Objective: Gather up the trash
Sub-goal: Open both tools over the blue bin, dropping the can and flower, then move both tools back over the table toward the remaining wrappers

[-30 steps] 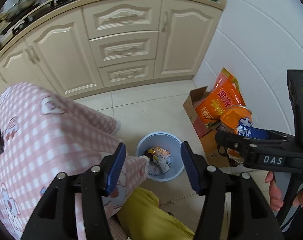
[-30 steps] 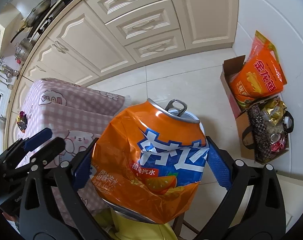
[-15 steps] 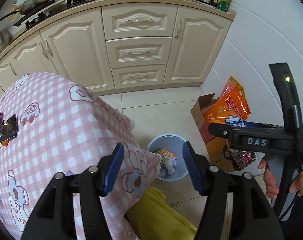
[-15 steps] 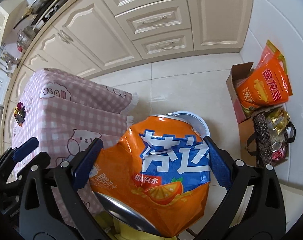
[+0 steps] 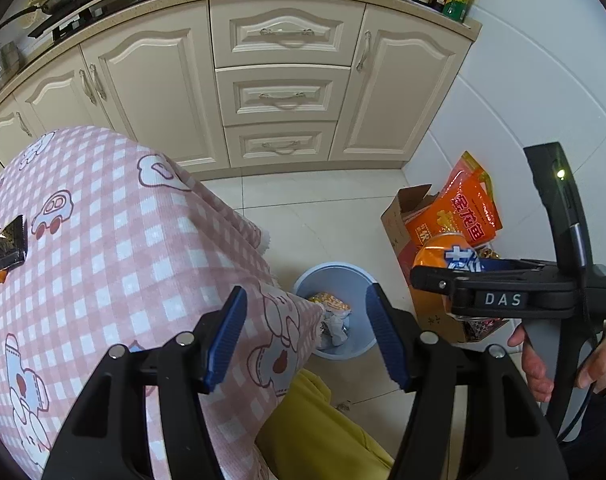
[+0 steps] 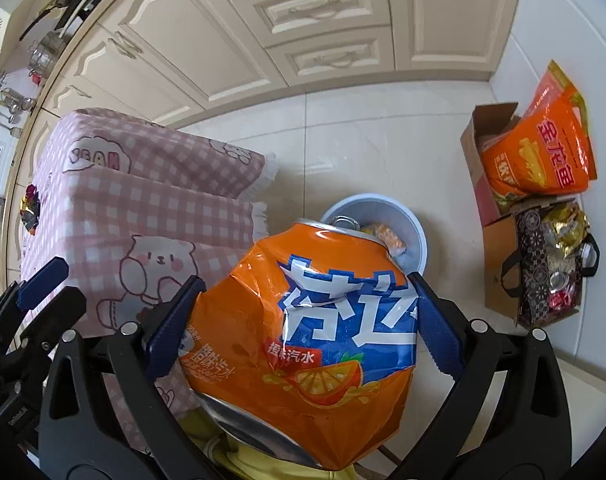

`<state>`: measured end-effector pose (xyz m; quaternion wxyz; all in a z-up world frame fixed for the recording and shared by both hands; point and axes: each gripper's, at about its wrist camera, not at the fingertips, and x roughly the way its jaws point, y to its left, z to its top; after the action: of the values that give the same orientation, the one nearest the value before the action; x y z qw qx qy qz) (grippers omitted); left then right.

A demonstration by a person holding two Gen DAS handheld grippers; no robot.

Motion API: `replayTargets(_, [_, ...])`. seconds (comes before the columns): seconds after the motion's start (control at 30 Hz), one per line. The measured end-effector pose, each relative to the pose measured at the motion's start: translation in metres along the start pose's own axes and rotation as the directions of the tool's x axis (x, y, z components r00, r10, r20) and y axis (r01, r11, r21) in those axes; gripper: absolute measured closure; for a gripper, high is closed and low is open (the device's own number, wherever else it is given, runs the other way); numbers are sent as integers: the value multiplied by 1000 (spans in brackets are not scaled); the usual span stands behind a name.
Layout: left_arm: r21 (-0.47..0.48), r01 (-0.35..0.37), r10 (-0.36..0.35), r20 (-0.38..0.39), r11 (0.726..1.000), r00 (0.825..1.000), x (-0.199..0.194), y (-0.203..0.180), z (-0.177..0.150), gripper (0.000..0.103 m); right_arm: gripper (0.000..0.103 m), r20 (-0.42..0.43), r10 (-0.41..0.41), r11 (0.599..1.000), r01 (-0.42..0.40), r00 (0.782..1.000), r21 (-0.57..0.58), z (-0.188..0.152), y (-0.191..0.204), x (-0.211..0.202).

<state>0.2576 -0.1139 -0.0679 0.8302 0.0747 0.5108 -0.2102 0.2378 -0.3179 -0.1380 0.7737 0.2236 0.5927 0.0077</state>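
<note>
Blue-padded fingers of the right gripper are clamped on a crushed orange soda can, which is pinched from both sides and is held in the air above the near rim of a light blue trash bin on the tiled floor. Wrappers are seen lying inside the bin. The fingers of the left gripper are held apart with nothing between them, above the corner of a surface draped in a pink checked tablecloth. A dark snack wrapper is seen on that cloth near its far left edge. Beside the bin, against the white wall, cardboard boxes are stood with an orange bag and a patterned bag of foil wrappers. A hand is seen on the right gripper's handle.
</note>
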Motion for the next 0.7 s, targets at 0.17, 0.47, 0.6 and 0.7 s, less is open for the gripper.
replayTargets(0.17, [-9, 6, -6, -7, 1000, 1000, 2, 1, -1, 42, 7, -17, -21, 1000, 21, 1000, 11, 4, -5, 9])
replayTargets(0.47, [-3, 10, -10, 3, 1000, 1000, 0, 1, -3, 42, 7, -55, -4, 999, 6, 998, 45, 0, -17, 27])
replayTargets(0.6, [-14, 0, 0, 4, 1000, 1000, 1, 3, -2, 42, 7, -44, -13, 1000, 15, 999, 27, -7, -14, 21])
replayTargets(0.7, [-18, 7, -7, 7, 1000, 1000, -1, 4, -3, 42, 7, -23, -14, 1000, 14, 1000, 15, -11, -6, 12])
